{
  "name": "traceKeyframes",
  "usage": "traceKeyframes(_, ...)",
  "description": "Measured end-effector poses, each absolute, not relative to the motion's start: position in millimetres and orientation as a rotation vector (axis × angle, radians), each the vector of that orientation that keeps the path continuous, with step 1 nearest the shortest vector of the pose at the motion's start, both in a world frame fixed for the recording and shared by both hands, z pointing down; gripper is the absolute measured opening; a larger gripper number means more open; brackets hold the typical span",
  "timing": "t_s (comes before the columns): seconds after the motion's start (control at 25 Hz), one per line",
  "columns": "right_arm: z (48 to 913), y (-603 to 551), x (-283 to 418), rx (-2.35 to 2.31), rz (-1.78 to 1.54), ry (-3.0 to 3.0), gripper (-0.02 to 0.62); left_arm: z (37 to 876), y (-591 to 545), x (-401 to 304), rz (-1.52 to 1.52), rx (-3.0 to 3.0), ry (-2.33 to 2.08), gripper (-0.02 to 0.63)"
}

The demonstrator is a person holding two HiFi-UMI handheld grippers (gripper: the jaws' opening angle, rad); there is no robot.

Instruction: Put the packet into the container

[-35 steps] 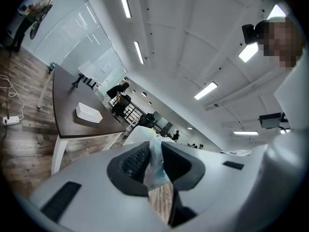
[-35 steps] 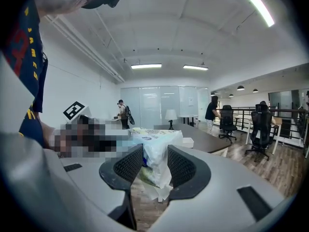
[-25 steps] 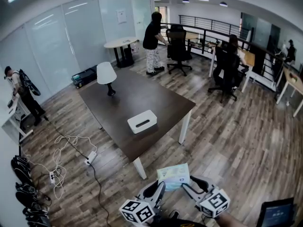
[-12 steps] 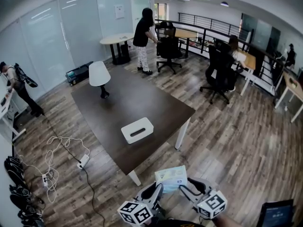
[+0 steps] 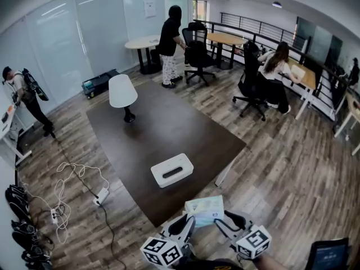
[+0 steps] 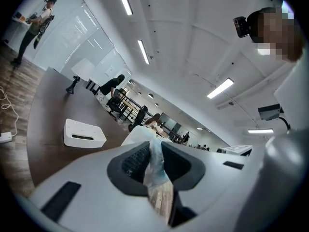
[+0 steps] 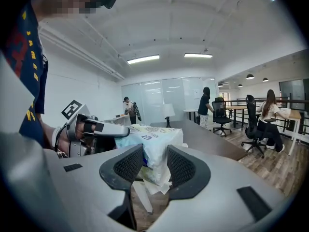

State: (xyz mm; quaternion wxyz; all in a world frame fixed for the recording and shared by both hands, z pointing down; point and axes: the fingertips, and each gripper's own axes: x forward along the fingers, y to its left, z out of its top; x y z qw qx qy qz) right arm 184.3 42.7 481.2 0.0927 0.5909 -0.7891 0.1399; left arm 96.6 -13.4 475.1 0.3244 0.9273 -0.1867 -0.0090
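Packet [image 5: 205, 210]: pale, soft plastic pack, printed face up. It is carried in the air well short of the container, on its near side, out past the counter's near edge and above the wooden floor.

Container [image 5: 172, 170]: white rounded box with a dark slot in its top. It lies flat on the dark counter [image 5: 163, 131], and nothing shows in or on it.

Left gripper [image 6: 153, 164]: fingers [image 6: 131, 162] drawn almost together, pinching a thin edge of the packet on the side away from the right gripper.

Right gripper [image 7: 154, 167]: fingers [image 7: 126, 166] partly closed, clamped on a thicker bunched fold at the packet's opposite edge.

Lamp [image 5: 122, 91]: white shade, standing on the counter well beyond the container.

Step in hand, as judged: transport. The packet is gripped at both edges but has not yet reached the container.

Next move, as judged: both grippers advance together to bring the packet above the container, then lower it. The slot looks narrow against the packet's width, so the packet probably needs to go in edge-first. Whether the top lifts off cannot be told.
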Motion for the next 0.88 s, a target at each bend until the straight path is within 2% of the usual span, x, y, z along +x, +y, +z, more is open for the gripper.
traceKeyframes(0.56,496,-52,192,1.545,0.468,-2.444,0.163,484,-95,99,-0.034,2.407,-0.693,0.067)
traceKeyframes(0.88,507,-115,226,1.369,0.417,-2.554,0.163,488,-143,130,-0.075,2.436,-0.864,0.067)
